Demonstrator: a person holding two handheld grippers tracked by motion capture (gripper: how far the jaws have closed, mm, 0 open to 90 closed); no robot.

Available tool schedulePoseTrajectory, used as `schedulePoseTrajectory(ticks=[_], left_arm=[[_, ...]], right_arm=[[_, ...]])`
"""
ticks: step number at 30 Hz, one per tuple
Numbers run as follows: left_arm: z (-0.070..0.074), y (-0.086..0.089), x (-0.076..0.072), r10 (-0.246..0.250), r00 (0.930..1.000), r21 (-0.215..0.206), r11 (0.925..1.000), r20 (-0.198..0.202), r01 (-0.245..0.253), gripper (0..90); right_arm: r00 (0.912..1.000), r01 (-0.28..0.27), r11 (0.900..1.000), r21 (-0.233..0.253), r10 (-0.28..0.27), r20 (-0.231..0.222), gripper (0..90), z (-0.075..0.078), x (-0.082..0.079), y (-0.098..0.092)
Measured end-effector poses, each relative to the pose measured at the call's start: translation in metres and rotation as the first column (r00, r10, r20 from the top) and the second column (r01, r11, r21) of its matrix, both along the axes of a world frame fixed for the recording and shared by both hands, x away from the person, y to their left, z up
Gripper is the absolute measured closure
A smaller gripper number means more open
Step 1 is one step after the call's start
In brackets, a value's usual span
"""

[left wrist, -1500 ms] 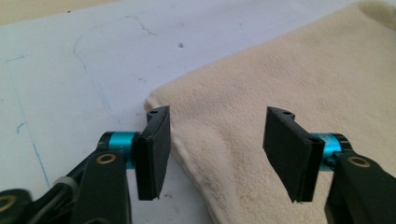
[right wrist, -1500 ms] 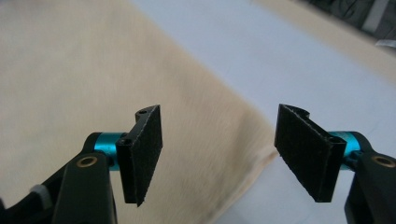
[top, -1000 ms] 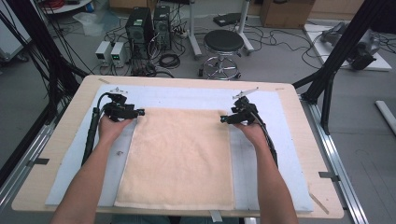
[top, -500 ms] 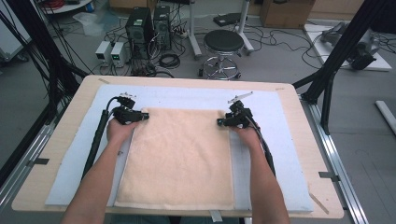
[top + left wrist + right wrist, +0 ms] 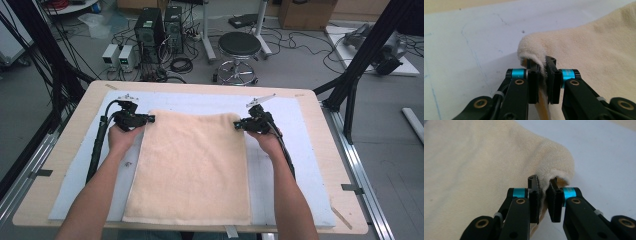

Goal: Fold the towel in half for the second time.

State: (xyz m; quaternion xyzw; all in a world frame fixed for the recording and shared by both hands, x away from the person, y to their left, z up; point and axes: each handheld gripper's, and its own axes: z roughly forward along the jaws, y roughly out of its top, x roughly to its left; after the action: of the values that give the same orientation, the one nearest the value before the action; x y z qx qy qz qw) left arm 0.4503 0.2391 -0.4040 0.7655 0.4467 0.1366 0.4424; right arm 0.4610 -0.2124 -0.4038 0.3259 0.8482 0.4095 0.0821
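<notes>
A cream towel (image 5: 192, 165) lies flat on a pale blue mat (image 5: 280, 170), its long side running toward me. My left gripper (image 5: 149, 119) is at the towel's far left corner. In the left gripper view the left gripper (image 5: 543, 72) is shut on that corner's edge, and the cloth (image 5: 584, 50) bulges up over the jaws. My right gripper (image 5: 238, 124) is at the far right corner. In the right gripper view the right gripper (image 5: 543, 188) pinches the folded-over corner (image 5: 554, 157), which is lifted a little off the mat.
The mat lies on a wooden table (image 5: 325, 130) with bare blue strips on both sides of the towel and beyond it. Cables trail from each gripper along the forearms. On the floor behind the table stand a stool (image 5: 240, 47) and computer cases (image 5: 159, 25).
Both hands have shifted slightly inward onto the towel's far corners. The far edge of the towel now sits bunched up at the jaws.
</notes>
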Motion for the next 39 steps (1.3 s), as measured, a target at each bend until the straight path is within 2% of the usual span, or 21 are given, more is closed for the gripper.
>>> schedulePoseTrajectory(ticks=[2,9,12,17,19,22,25,27,28,29,32,35,39], left_arm=[[0.007,0.003,-0.005,-0.013,0.9998,-0.032,0.9994,0.012,0.014,81.9],[0.026,0.017,-0.03,-0.047,0.9956,-0.063,0.9967,0.081,0.052,82.1],[0.031,0.021,-0.042,-0.062,0.9929,-0.076,0.9947,0.101,0.069,82.1],[0.04,0.024,-0.063,-0.094,0.9867,-0.07,0.9921,0.132,0.104,82.2],[0.042,0.025,-0.075,-0.109,0.9821,-0.064,0.9908,0.154,0.12,82.2],[0.04,0.024,-0.092,-0.139,0.9762,-0.032,0.9887,0.167,0.146,82.2],[0.034,0.023,-0.112,-0.153,0.9739,-0.019,0.9872,0.167,0.158,82.2],[0.03,0.022,-0.125,-0.18,0.9688,0.017,0.9836,0.17,0.18,82.0],[0.027,0.022,-0.132,-0.191,0.9663,0.021,0.9816,0.173,0.19,82.0],[0.024,0.022,-0.138,-0.194,0.9667,0.018,0.9809,0.167,0.194,81.9],[0.012,0.026,-0.154,-0.205,0.9684,0.008,0.9786,0.142,0.206,81.6],[0.001,0.028,-0.167,-0.22,0.9681,0.037,0.9755,0.12,0.217,80.5],[-0.012,0.029,-0.179,-0.228,0.97,0.053,0.9732,0.085,0.224,77.9]], right_arm=[[0.9996,-0.005,1.0,0.014,0.004,0.027,82.1,0.008,-0.004,-0.001],[0.996,-0.036,0.998,0.045,0.032,0.084,82.2,0.033,-0.024,-0.005],[0.9909,-0.061,0.997,0.051,0.054,0.123,82.2,0.045,-0.035,-0.007],[0.9842,-0.103,0.993,0.052,0.094,0.15,82.2,0.055,-0.058,-0.008],[0.9822,-0.115,0.992,0.059,0.104,0.156,82.2,0.059,-0.069,-0.011],[0.9752,-0.14,0.989,0.042,0.131,0.179,82.2,0.062,-0.088,-0.011],[0.9698,-0.159,0.987,0.029,0.151,0.192,82.2,0.06,-0.106,-0.012],[0.9675,-0.167,0.986,0.011,0.162,0.194,82.1,0.057,-0.119,-0.012],[0.9649,-0.177,0.984,-0.002,0.174,0.197,82.1,0.055,-0.124,-0.012],[0.9641,-0.182,0.983,-0.006,0.179,0.196,82.1,0.052,-0.13,-0.012],[0.9664,-0.196,0.981,-0.007,0.194,0.168,81.8,0.041,-0.145,-0.011],[0.9641,-0.214,0.976,-0.027,0.216,0.154,80.9,0.028,-0.158,-0.009],[0.9723,-0.209,0.978,-0.024,0.211,0.102,79.4,0.005,-0.168,-0.012]])
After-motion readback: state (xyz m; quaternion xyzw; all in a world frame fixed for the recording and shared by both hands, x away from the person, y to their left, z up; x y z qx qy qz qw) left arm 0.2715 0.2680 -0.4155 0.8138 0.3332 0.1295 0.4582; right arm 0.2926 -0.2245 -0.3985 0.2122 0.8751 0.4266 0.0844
